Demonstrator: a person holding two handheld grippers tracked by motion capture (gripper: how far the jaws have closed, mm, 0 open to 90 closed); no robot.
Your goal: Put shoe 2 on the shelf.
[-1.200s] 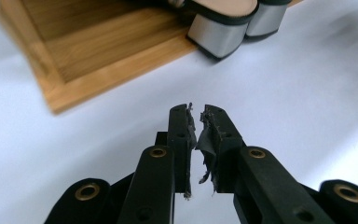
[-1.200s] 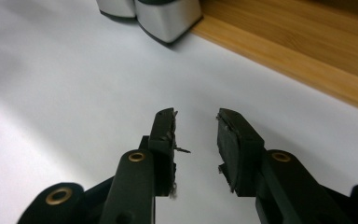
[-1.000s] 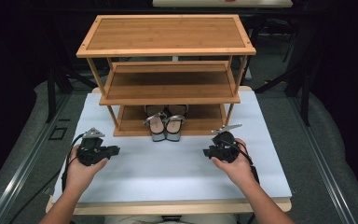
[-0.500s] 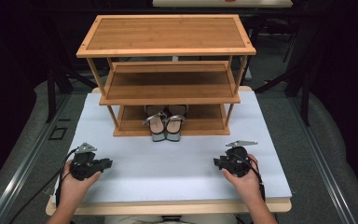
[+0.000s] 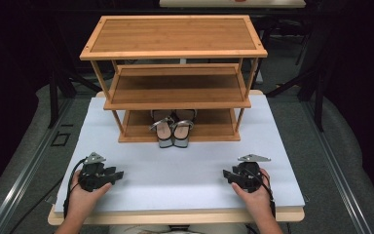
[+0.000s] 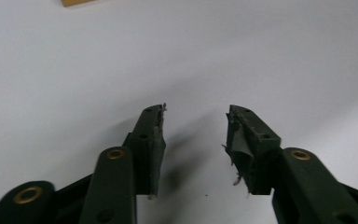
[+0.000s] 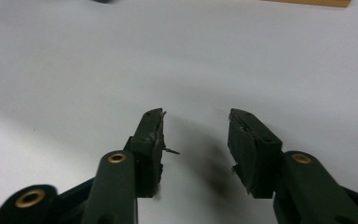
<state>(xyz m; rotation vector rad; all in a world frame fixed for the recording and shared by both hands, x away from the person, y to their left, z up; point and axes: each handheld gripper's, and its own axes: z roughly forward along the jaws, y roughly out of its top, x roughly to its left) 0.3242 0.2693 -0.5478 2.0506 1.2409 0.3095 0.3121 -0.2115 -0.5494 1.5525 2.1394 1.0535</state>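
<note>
A pair of silver sandals [image 5: 173, 130] sits side by side on the bottom shelf of a three-tier wooden rack [image 5: 175, 78], toes poking out over its front edge. My left gripper [image 5: 118, 174] rests low on the white tabletop [image 5: 175, 170] near the front left. Its jaws have just been opening and hold nothing [image 6: 196, 122]. Near the front right, my right gripper [image 5: 228, 175] also lies low on the table. Its jaws have just been opening too, with only bare table between them [image 7: 196, 122]. Both grippers are well in front of the rack.
The rack stands at the back middle of the table, its top and middle shelves bare. Dark floor, a grey mat and metal stands surround the table. A strip of the rack's wood [image 7: 307, 2] edges the top of the right gripper view.
Both hands have drawn back toward the front edge and sunk onto the table. Both grippers' jaws have spread apart.
</note>
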